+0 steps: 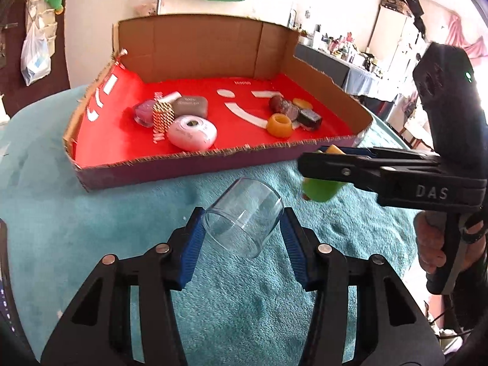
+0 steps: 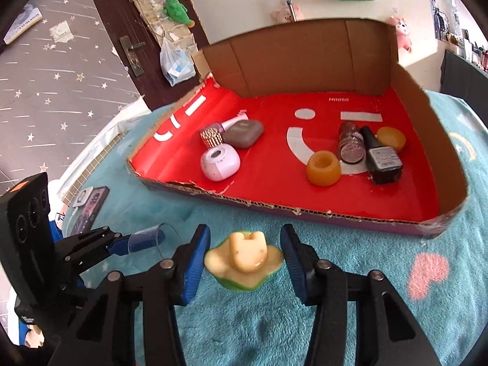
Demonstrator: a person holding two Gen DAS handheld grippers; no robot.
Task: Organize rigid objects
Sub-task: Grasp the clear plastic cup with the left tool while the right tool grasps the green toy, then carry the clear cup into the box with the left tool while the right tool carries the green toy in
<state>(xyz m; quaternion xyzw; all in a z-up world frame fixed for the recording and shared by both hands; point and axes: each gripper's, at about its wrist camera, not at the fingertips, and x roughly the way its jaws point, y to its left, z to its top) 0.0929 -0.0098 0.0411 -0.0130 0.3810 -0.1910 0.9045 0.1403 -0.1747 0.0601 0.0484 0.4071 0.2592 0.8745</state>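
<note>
A clear glass cup (image 1: 242, 218) lies tilted between the pads of my left gripper (image 1: 242, 238), which is shut on it just above the teal blanket; the cup also shows in the right wrist view (image 2: 149, 239). A green and cream frog-shaped toy (image 2: 244, 257) sits between the open fingers of my right gripper (image 2: 245, 256); neither pad touches it. It also shows in the left wrist view (image 1: 320, 189) under the right gripper (image 1: 317, 167). The red-lined cardboard tray (image 2: 305, 210) lies just beyond, holding a white round case (image 2: 219, 160), a grey case (image 2: 244, 134), an orange ring (image 2: 323, 167) and nail polish bottles (image 2: 381, 158).
A phone (image 2: 88, 206) lies on the blanket at the left edge. The tray's back and right walls (image 1: 198, 48) stand tall; its front wall is low. A pink heart patch (image 2: 427, 274) marks the blanket at right. A wall and a door stand behind.
</note>
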